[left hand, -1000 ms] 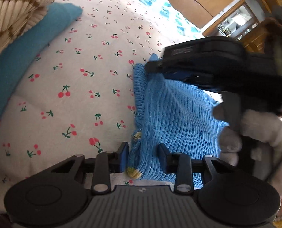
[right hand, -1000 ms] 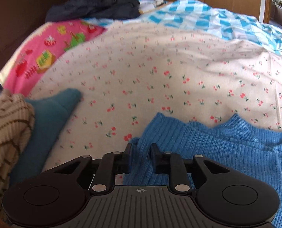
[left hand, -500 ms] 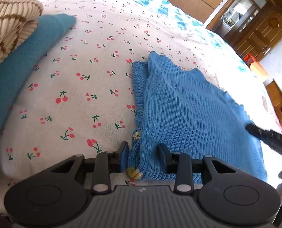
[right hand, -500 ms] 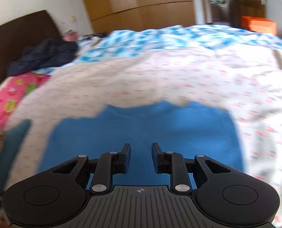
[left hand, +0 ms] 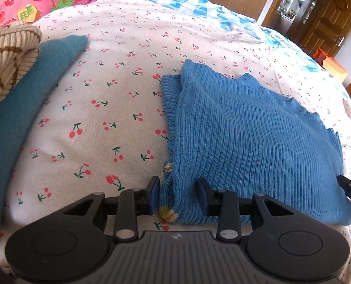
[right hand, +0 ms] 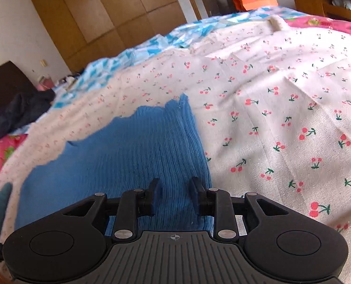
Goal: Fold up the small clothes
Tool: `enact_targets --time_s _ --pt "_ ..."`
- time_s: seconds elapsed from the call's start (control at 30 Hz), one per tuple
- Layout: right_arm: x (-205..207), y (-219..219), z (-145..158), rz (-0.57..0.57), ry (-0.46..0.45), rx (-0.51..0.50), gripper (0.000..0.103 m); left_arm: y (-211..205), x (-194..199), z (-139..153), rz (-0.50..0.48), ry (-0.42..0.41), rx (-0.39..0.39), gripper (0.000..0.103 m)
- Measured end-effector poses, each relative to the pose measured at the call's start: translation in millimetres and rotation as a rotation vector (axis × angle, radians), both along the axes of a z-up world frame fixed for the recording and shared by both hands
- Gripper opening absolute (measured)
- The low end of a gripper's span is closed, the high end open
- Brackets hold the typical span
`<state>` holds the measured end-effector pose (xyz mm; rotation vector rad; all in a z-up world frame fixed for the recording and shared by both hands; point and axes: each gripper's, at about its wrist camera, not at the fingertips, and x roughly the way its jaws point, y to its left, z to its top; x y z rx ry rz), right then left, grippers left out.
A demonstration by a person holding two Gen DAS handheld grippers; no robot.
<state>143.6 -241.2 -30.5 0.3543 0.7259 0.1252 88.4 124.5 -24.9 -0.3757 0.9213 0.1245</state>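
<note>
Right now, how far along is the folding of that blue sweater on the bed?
Early. The blue sweater lies on the cherry-print sheet, one side already turned in, not yet compact. The left gripper straddles its near corner; whether it pinches is unclear. The right gripper, jaws opening, sits over the opposite edge. Further folds remain, then stacking beside the teal garment and striped knit.

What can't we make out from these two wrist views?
- Left view: blue sweater near corner hidden behind the left gripper; grip contact unclear.
- Left view: right gripper cut off by the frame edge.
- Right view: sweater's near hem hidden under the opening right gripper.
- Right view: dark clothing blurred, unidentifiable.
</note>
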Motion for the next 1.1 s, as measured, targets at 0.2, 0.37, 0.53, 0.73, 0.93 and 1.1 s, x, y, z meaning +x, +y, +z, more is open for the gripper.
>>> enact_targets --time_s 0.2,0.37,0.53,0.73,0.93,1.1 --pt "-12 12 21 0.084 -0.065 -0.003 0.033 -4 -21 10 0.113 -0.06 -0.037 0.042" --pt "-14 54 32 0.238 -0.051 -0.01 0.038 -7 -29 11 0.147 -0.076 -0.046 0.046" --pt "5 127 51 0.436 -0.019 -0.079 0.04 -13 -27 7 0.117 -0.073 -0.047 0.052" --pt "38 224 55 0.61 0.046 -0.21 0.051 -8 -28 2 0.1 -0.079 -0.117 0.055" --pt "68 293 39 0.677 0.145 -0.316 0.055 5 -31 0 0.114 -0.084 -0.225 0.056" --pt "77 334 25 0.704 0.182 -0.486 0.063 11 -32 -2 0.128 -0.085 -0.277 0.056"
